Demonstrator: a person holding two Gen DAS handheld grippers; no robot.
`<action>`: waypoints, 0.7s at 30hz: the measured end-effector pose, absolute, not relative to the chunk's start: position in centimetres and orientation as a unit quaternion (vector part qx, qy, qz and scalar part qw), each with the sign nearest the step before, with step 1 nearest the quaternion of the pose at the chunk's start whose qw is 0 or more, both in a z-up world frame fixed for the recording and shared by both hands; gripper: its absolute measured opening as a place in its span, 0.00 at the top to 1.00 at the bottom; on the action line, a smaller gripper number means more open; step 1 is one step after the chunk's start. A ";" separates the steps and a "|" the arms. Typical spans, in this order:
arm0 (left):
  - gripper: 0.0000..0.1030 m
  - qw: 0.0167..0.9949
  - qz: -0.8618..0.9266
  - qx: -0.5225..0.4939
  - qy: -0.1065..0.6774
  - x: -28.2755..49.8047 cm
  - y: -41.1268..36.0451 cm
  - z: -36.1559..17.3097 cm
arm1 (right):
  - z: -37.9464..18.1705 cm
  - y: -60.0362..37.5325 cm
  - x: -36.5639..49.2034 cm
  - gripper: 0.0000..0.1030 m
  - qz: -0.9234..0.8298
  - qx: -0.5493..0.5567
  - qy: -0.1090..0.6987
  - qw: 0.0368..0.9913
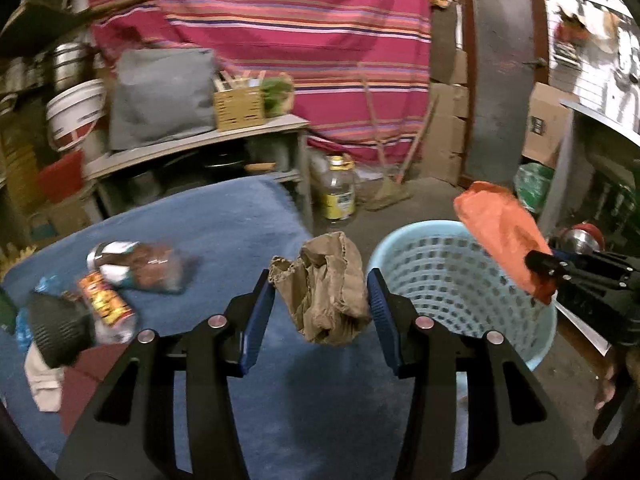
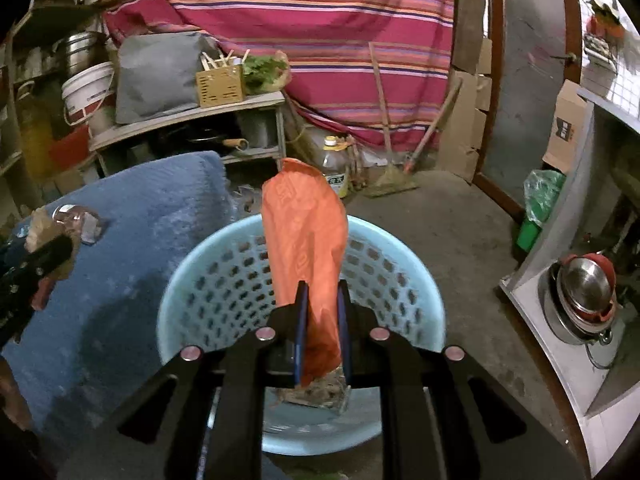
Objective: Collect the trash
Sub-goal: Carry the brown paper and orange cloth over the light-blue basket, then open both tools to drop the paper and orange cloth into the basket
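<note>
Cluttered storeroom behind, hung with a striped magenta cloth [image 1: 280,32] over a bare concrete floor

Right hand-held gripper [image 2: 322,290]: pads pressed together on the lower end of an orange wrapper [image 2: 304,232]. Thin, slick film with a faint embossed print, standing up stiffly from the pads, directly over the mouth of the pale blue basket [image 2: 400,280]. Looks ready to drop in.

Left hand-held gripper [image 1: 320,280]: pads partly apart and clamped on a crumpled brown paper bag [image 1: 328,292]. Matte, deeply creased, soft and bulky. Hangs above the edge of the blue tabletop [image 1: 224,232], just beside the basket and not yet over it.

Basket: round moulded plastic, walls pierced with rows of small holes, standing on the floor against the tabletop. Holds at least one clear packet with brown scraps [image 2: 316,392] at the bottom, so probably partly filled.

Tabletop: covered in fuzzy blue fabric. Still carries a plastic bottle with a red and yellow label [image 1: 106,300], a clear packet with dark contents [image 1: 152,268], a black mesh item [image 1: 56,328] and a white scrap [image 1: 44,376], all blurred.

Judged about midway: two pieces in transit, several left to gather
</note>
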State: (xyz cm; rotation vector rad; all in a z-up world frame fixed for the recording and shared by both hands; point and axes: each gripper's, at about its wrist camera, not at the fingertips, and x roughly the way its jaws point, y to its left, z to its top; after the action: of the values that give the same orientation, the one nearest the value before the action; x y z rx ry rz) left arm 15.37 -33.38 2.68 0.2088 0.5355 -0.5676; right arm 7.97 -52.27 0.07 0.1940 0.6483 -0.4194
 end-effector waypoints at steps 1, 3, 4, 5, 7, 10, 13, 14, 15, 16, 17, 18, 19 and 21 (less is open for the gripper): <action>0.55 0.918 -0.281 0.105 0.260 15.1 -34.3 2.5 | 0.0 -52.6 7.8 0.86 -0.206 0.096 0.316 0.921; 0.55 0.914 -0.290 0.112 0.261 14.8 -35.9 2.2 | -0.3 -53.6 7.3 0.86 -0.212 0.099 0.317 0.919; 0.55 0.912 -0.293 0.115 0.261 14.6 -36.6 2.0 | -0.4 -54.1 7.1 0.86 -0.215 0.101 0.319 0.918; 0.55 0.911 -0.296 0.118 0.261 14.6 -37.3 1.8 | -0.7 -54.7 6.9 0.86 -0.217 0.107 0.321 0.916; 0.55 0.908 -0.300 0.124 0.264 14.6 -38.5 1.5 | -1.2 -55.5 6.8 0.86 -0.218 0.115 0.327 0.913; 0.55 0.905 -0.304 0.129 0.269 14.6 -39.7 1.0 | -1.9 -56.2 7.2 0.86 -0.211 0.122 0.336 0.910; 0.55 0.903 -0.304 0.135 0.271 14.7 -40.3 0.7 | -2.4 -56.3 7.8 0.85 -0.204 0.127 0.343 0.908; 0.55 0.903 -0.303 0.136 0.272 14.7 -40.4 0.7 | -2.6 -56.3 8.1 0.85 -0.202 0.128 0.346 0.907; 0.55 0.903 -0.303 0.136 0.272 14.8 -40.6 0.6 | -2.8 -56.2 8.3 0.85 -0.201 0.130 0.349 0.906; 0.55 0.903 -0.303 0.136 0.273 14.8 -40.7 0.7 | -3.0 -56.3 8.4 0.85 -0.201 0.133 0.353 0.904; 0.55 0.903 -0.302 0.137 0.273 14.9 -40.8 0.7 | -3.2 -56.3 8.5 0.84 -0.200 0.135 0.355 0.903; 0.55 0.903 -0.301 0.137 0.272 15.0 -40.8 0.8 | -3.3 -56.4 8.5 0.82 -0.202 0.135 0.357 0.902; 0.55 0.904 -0.301 0.136 0.272 15.0 -40.8 0.8 | -3.4 -56.5 8.5 0.77 -0.203 0.135 0.358 0.901; 0.55 0.904 -0.300 0.134 0.272 15.1 -40.8 0.9 | -3.4 -56.6 8.3 0.54 -0.207 0.135 0.355 0.901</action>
State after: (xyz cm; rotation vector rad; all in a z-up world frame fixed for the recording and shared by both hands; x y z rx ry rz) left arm 15.08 -40.77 0.92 0.2760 0.5617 -0.6209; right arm 8.28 -56.63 -3.37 0.2798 0.7348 -0.4288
